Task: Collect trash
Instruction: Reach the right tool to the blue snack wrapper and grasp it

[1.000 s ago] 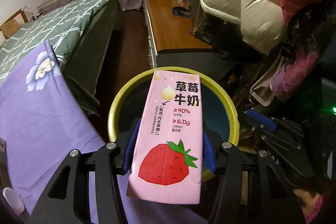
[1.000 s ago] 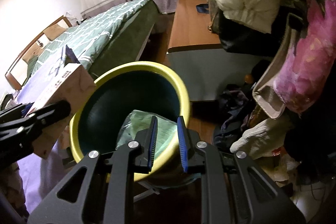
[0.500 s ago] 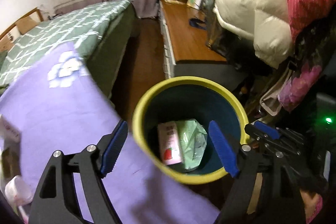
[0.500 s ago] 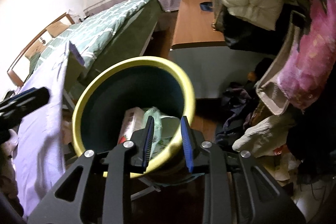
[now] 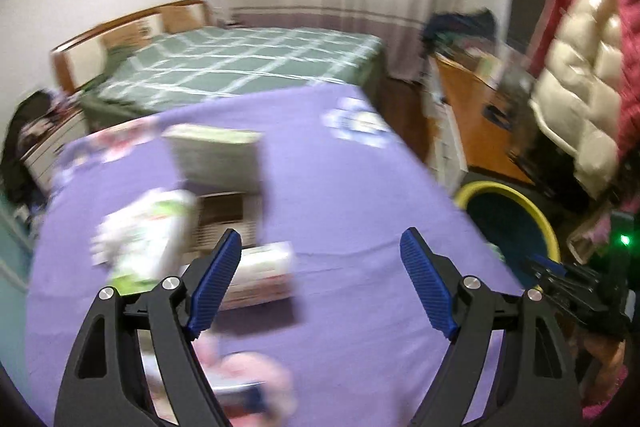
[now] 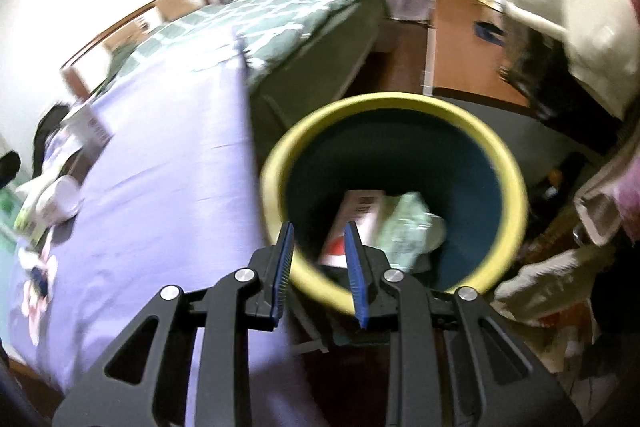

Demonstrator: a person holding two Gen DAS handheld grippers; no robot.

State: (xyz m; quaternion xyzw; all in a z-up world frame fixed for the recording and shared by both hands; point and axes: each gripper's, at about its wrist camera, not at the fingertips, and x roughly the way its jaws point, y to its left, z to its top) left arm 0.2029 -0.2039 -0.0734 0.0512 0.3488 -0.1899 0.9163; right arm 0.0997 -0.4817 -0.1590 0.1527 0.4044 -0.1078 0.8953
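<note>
Hovering over the purple floral cloth on the tabletop [image 5: 360,195], my left gripper [image 5: 320,283] has jaws spread wide and empty; the blurred white rectangular carton [image 5: 260,275] lies just ahead-left, long axis crosswise. My right gripper [image 6: 318,267], jaws narrowly parted, empty, faces the yellow-rimmed dark bin [image 6: 516,187].

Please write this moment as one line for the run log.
left gripper: open, empty, over purple cloth | right gripper: part open, empty, at yellow-rimmed round bin | in bin: pink milk carton, green wrapper

Hand-held gripper [image 5: 320,283] spread above cloth [image 5: 340,195].
</note>
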